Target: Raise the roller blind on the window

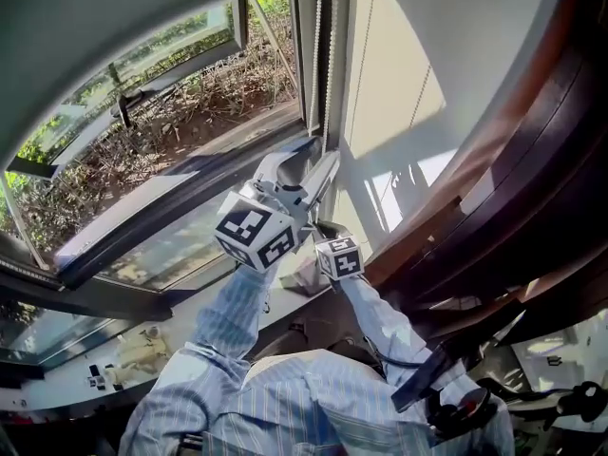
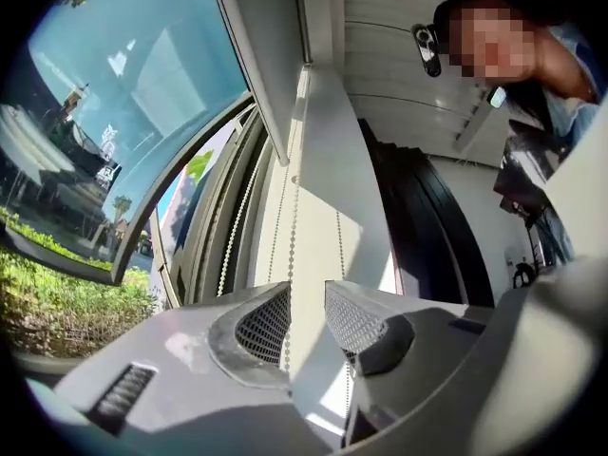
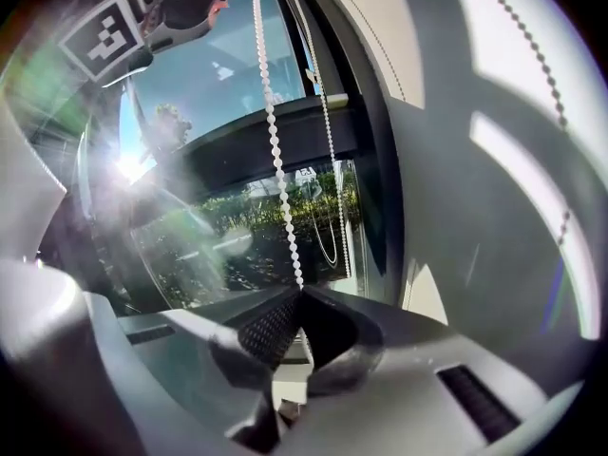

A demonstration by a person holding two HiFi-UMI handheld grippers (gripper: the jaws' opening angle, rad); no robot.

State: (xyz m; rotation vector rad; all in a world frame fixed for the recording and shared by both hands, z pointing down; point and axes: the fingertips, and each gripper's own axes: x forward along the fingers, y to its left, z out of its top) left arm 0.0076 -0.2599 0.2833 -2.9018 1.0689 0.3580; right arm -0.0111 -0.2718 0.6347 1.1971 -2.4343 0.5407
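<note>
Between the left tongs (image 2: 306, 289): bead chain (image 2: 290, 236) running straight up through the gap, closer to the left-hand pad. Pads wide apart, nothing pinched.
Left tongs in the head view (image 1: 312, 157): up against the right edge of the window frame, left cube (image 1: 255, 234) facing the camera.
Right tongs (image 3: 300, 293): clamped shut on the bead chain, tips meeting right on the beads, chain pulled taut and going straight up from there.
Right tongs in the head view: mostly tucked behind the left pair, really just the right cube (image 1: 339, 257) showing, lower than the left cube and just beside it.
Second strand (image 3: 326, 160): hanging loose right next to the gripped one, close to the frame, ending in a loop.
Roller blind (image 1: 114, 17): grey sheet over the top part of the window, bottom edge well above the sill, glass below it uncovered.
Window sash (image 1: 180, 183): lower pane swung outward, dry brush and green shrubs outside.
Wall (image 1: 418, 55): pale, just right of the chain, with sun patches and chain shadows on it.
Sleeves (image 1: 228, 312): blue striped, both reaching up toward the frame.
Dark brown panel (image 1: 532, 160): far right of the head view, can't tell if it's a door or furniture.
</note>
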